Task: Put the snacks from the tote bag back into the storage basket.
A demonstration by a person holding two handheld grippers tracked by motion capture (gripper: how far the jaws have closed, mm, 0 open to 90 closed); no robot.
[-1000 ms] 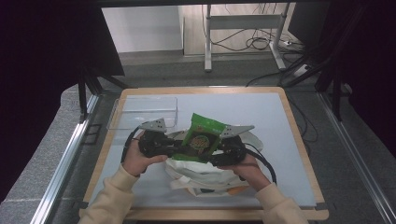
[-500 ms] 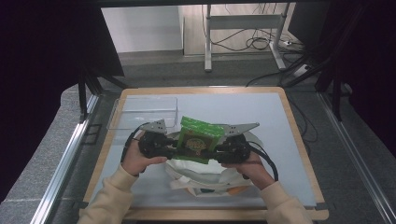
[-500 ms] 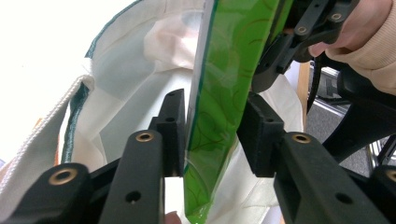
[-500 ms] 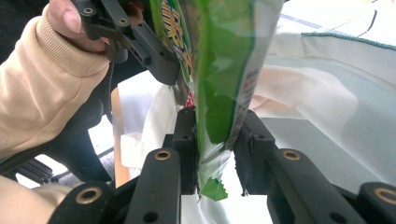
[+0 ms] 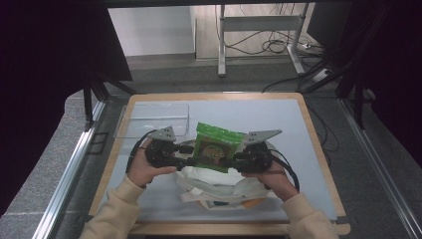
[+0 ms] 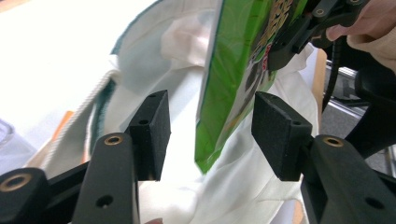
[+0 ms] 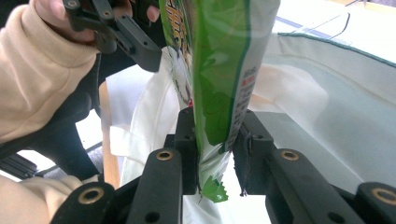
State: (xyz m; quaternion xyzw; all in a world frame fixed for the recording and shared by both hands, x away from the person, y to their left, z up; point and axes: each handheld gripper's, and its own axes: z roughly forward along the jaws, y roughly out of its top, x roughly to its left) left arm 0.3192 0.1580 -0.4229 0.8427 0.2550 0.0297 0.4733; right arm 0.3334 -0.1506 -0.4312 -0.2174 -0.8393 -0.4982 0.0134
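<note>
We hold a green snack bag (image 5: 217, 148) upright between our two grippers, above the mouth of a white cloth tote bag (image 5: 219, 188) that lies on the near middle of the pale table (image 5: 298, 124). Our right gripper (image 7: 215, 154) pinches the bag's crimped edge, both pads pressed on the foil. Our left gripper (image 6: 208, 135) has just been opening: its jaws stand spread, the bag's other edge hanging between the pads and touching neither. The bag's front carries yellow lettering and a round picture, too blurred and cropped for us to read; fine print runs down a white side panel, also illegible. A clear plastic tray (image 5: 154, 118) sits at the far left of the table, apart from the bag.
</note>
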